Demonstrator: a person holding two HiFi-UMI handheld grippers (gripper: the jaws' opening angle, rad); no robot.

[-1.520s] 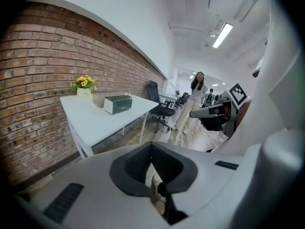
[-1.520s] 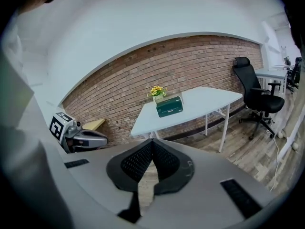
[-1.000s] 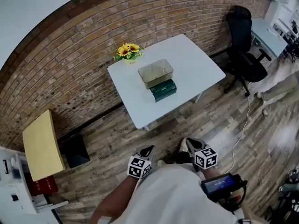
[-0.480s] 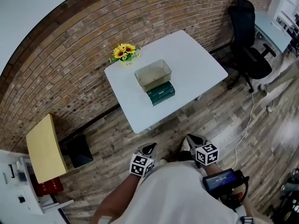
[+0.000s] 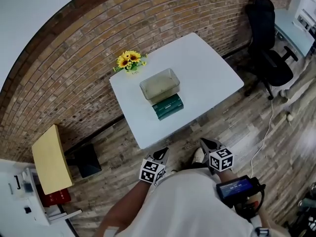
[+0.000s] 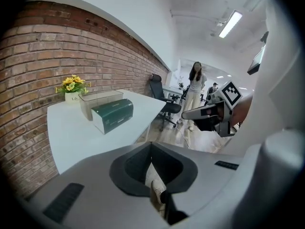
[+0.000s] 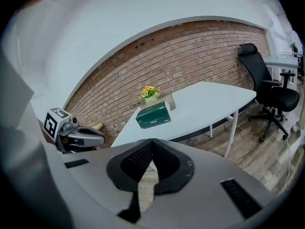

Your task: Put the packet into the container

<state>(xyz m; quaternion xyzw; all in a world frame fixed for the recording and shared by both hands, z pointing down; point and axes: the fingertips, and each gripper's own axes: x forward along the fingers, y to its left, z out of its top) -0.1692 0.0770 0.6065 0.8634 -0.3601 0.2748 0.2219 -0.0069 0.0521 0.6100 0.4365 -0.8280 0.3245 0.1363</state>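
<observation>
The white tabletop [image 5: 207, 68] had come nearer to me than one second before, because I was walking toward it, but it was still well apart from my hands. On it stood the clear container [image 5: 159, 84], near the yellow flowers [image 5: 129, 60]. The green packet [image 5: 168, 106] lay on the tabletop against the container's near side, not yet inside; if they touched, I could not tell. My left tongs [image 5: 161, 154] and my right tongs [image 5: 206, 143] were both fully closed and held nothing. I judged that only the approach was under way and no grasp had begun.
</observation>
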